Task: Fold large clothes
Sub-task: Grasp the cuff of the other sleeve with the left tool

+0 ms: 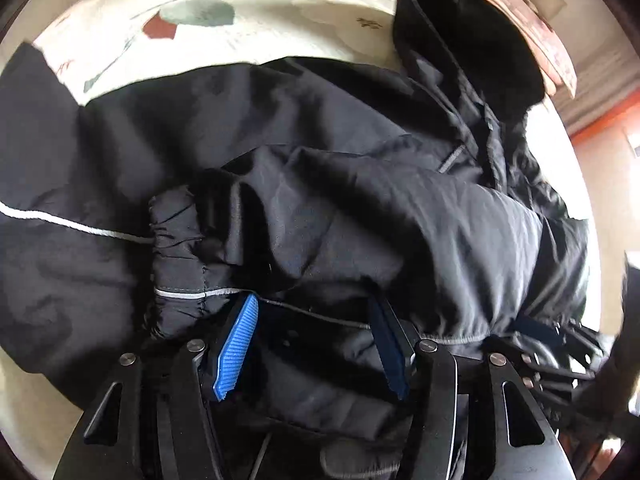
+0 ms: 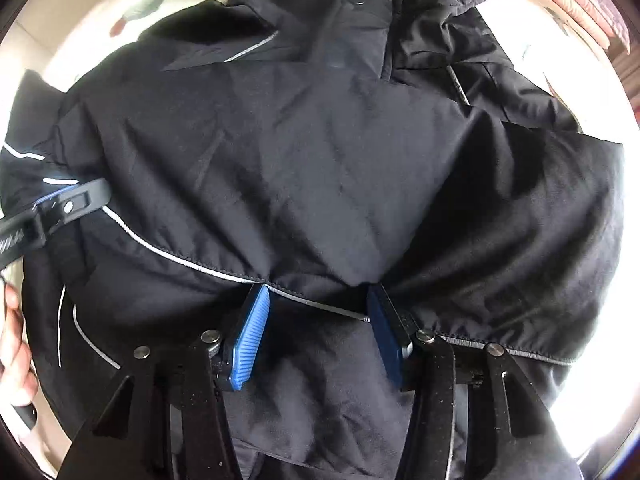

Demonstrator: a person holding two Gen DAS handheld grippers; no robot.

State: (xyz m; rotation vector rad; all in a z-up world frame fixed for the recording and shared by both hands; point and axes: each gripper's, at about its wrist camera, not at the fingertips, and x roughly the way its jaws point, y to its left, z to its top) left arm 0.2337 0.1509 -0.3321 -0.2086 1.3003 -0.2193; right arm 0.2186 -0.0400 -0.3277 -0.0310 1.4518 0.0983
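Bulky black padded jacket with thin reflective piping fills the centre and lower frame of both views, blocking low passage. Free room: cream patterned bed cover bare in the upper left of the left wrist view, and a bright bare strip at the right edge of the right wrist view. Raised black hood blocks the upper right. Left tool and a hand crowd the left edge of the right wrist view.

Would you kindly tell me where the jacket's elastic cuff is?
In the left wrist view, the cuff lies left of centre on the black jacket, just above the left claw's blue pad.
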